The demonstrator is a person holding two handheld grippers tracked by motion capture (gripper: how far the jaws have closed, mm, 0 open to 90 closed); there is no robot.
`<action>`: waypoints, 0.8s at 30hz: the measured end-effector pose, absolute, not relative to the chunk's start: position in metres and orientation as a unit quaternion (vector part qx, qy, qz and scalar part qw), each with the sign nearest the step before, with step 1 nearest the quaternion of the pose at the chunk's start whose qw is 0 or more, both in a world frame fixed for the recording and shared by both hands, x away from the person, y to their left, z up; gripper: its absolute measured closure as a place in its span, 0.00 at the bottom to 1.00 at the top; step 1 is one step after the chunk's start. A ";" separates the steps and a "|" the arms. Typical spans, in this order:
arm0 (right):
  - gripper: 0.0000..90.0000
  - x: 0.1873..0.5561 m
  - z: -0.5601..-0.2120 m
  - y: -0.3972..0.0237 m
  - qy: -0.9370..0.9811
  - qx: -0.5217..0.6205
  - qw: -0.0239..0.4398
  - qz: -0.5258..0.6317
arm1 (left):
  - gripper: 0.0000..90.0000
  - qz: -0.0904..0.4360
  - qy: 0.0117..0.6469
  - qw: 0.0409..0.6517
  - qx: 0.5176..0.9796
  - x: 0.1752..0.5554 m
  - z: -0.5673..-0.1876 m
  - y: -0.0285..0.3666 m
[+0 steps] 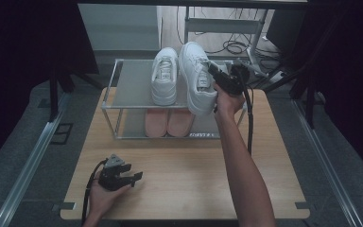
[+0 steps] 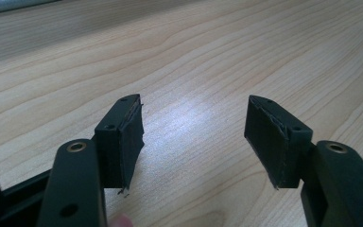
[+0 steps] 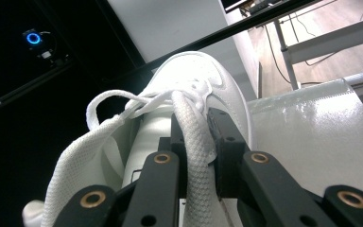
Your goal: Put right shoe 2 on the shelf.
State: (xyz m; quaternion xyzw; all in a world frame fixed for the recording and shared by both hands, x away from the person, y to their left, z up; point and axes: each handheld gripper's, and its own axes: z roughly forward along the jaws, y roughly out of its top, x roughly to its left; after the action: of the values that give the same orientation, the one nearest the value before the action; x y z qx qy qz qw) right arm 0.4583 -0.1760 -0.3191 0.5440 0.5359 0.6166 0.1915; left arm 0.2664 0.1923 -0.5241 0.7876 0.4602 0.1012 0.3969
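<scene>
A white sneaker (image 1: 165, 75) stands on the top shelf of a metal rack (image 1: 108, 101). Beside it on the right, a second white sneaker (image 1: 194, 82) is tilted over that shelf, with my right gripper (image 1: 216, 75) shut on it. In the right gripper view the jaws (image 3: 196, 127) pinch the sneaker's padded rim (image 3: 196, 156), and its laces and toe (image 3: 194, 75) lie beyond. My left gripper (image 1: 134, 177) rests on the wooden table (image 1: 184, 179) at the front left. It stands open (image 2: 194, 127) with nothing between its pads.
A pair of pink shoes (image 1: 168, 123) sits on the rack's lower shelf. The rack stands at the table's far edge. Behind it are a metal stand and cables (image 1: 236, 47) on the floor, with dark curtains at both sides.
</scene>
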 end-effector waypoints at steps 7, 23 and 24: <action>0.90 0.479 -0.317 -0.167 0.529 0.564 0.200 0.602 | 0.43 0.102 0.458 0.397 0.789 0.267 -0.524 0.194; 0.89 0.512 -0.325 -0.154 0.536 0.592 0.213 0.562 | 0.43 0.102 0.464 0.398 0.785 0.267 -0.525 0.196; 0.89 0.514 -0.325 -0.153 0.538 0.594 0.214 0.559 | 0.43 0.103 0.462 0.398 0.786 0.267 -0.524 0.196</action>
State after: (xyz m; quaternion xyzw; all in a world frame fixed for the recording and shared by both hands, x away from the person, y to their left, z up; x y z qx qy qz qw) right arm 0.5139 -0.1533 -0.3253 0.5936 0.5378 0.5590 0.2143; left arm 0.2673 0.1965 -0.5243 0.7858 0.4620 0.1030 0.3979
